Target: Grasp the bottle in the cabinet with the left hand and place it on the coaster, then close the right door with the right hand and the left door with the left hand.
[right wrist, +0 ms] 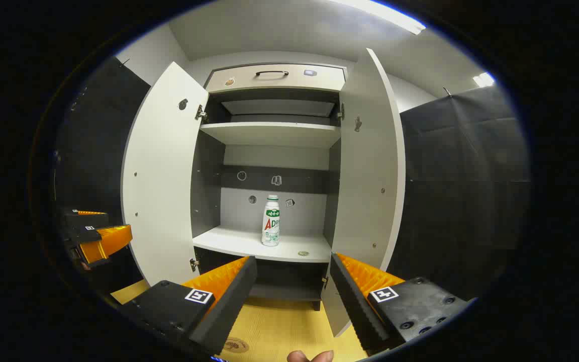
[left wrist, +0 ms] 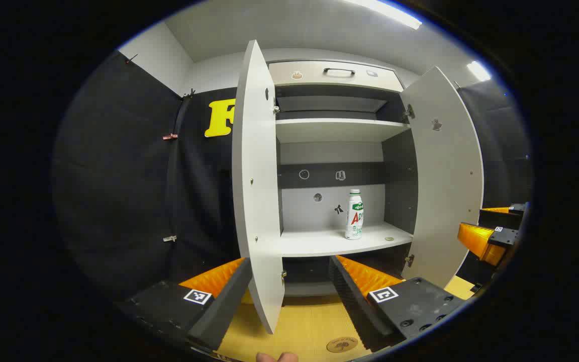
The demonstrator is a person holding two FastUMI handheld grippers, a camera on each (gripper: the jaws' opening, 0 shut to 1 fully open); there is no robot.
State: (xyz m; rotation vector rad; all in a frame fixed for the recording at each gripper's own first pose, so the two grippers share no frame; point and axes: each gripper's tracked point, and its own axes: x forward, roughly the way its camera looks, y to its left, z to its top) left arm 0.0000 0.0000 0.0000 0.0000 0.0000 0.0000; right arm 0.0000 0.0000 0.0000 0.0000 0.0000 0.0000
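Upright on the cabinet's lower shelf (left wrist: 319, 244) stands the bottle (left wrist: 354, 214), toward the right side and well apart from both grippers. Both doors hang open: the left door (left wrist: 257, 186) edge-on in the left gripper view, the right door (right wrist: 370, 166) swung outward in the right gripper view. On the wooden tabletop (left wrist: 299, 327) in front lies the round coaster (left wrist: 342, 344). The left gripper (left wrist: 289, 289) has its jaws spread with nothing between them; the right gripper (right wrist: 292, 289) is likewise spread and holds nothing.
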